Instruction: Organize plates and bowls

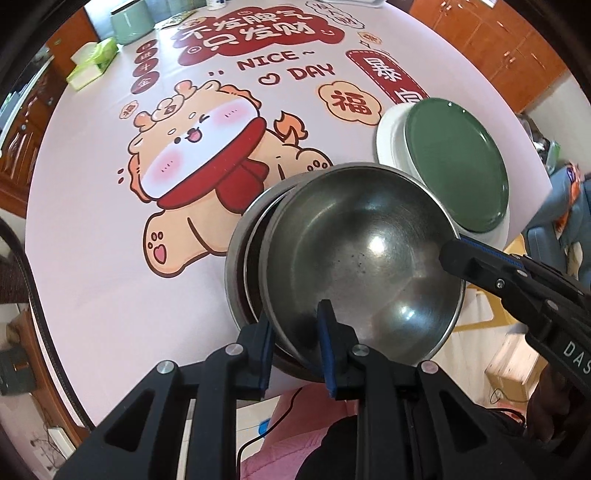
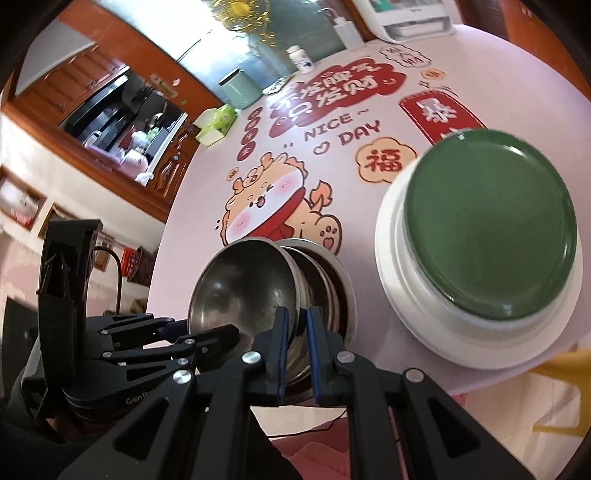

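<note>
A tilted steel bowl leans partly inside a stack of steel bowls at the table's near edge. My left gripper points down and is shut on the tilted bowl's near rim, one finger inside and one outside. My right gripper is shut on the rim at another side of the same bowl. To the right, a green plate lies on top of a stack of white plates.
A pink tablecloth with a cartoon print covers the round table. At the far side stand a tissue box, a green canister and a white bottle. A yellow chair sits off the right edge.
</note>
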Demonstrator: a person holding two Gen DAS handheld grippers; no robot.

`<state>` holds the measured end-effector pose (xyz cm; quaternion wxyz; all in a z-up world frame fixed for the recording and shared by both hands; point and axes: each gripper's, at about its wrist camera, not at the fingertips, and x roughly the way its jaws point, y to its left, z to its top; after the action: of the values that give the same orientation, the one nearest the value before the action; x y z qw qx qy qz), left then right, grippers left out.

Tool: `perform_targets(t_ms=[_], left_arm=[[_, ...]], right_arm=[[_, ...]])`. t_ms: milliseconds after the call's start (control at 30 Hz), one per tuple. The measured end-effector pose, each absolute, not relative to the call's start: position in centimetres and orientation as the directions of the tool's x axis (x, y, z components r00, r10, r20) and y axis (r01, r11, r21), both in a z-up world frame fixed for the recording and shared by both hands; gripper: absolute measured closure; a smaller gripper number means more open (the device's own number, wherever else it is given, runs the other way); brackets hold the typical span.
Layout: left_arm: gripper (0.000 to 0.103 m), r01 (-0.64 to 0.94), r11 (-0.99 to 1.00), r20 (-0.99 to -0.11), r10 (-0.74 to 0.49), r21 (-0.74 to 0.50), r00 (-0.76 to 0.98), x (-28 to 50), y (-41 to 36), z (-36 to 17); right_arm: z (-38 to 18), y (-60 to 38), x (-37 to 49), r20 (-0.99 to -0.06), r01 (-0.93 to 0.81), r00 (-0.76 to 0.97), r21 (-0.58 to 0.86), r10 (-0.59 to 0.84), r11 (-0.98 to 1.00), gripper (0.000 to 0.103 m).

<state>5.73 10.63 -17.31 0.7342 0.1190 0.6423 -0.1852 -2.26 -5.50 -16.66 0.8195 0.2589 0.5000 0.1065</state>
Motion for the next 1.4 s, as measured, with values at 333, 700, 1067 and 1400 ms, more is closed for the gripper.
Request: perform_targets(t_ms=[333, 700, 1067, 1400], left_arm=[[0.078, 0.445, 0.893, -0.985, -0.132, -0.068, 0.114, 6.0, 10.9, -16.7], [0.072, 0.430, 0.897, -0.973, -0.179, -0.102, 0.144, 6.5, 12.2, -15.1], [0.052, 0.393, 0.905, -0.952, -0.250, -0.164, 0.179, 8.5, 14.3, -13.9], [0.037, 0.370, 0.906, -0.957, -0.265, -0.206, 0.114, 10.3, 15.5, -16.6]], right_arm=[[-16.7, -5.5, -2.4, -0.757, 0.113, 0.494, 0.544, 0.428, 0.832, 0.090], [-16.4, -5.6, -2.5, -0.755, 0.138, 0.499, 0.555, 0.426, 0.820, 0.074], [-18.0, -7.6, -3.0, -0.730, 0.256, 0.496, 0.641, 0.471, 0.724, 0.048], [-21.7, -8.2, -2.4, -0.709, 0.373, 0.405, 0.705, 0.578, 0.603, 0.048]])
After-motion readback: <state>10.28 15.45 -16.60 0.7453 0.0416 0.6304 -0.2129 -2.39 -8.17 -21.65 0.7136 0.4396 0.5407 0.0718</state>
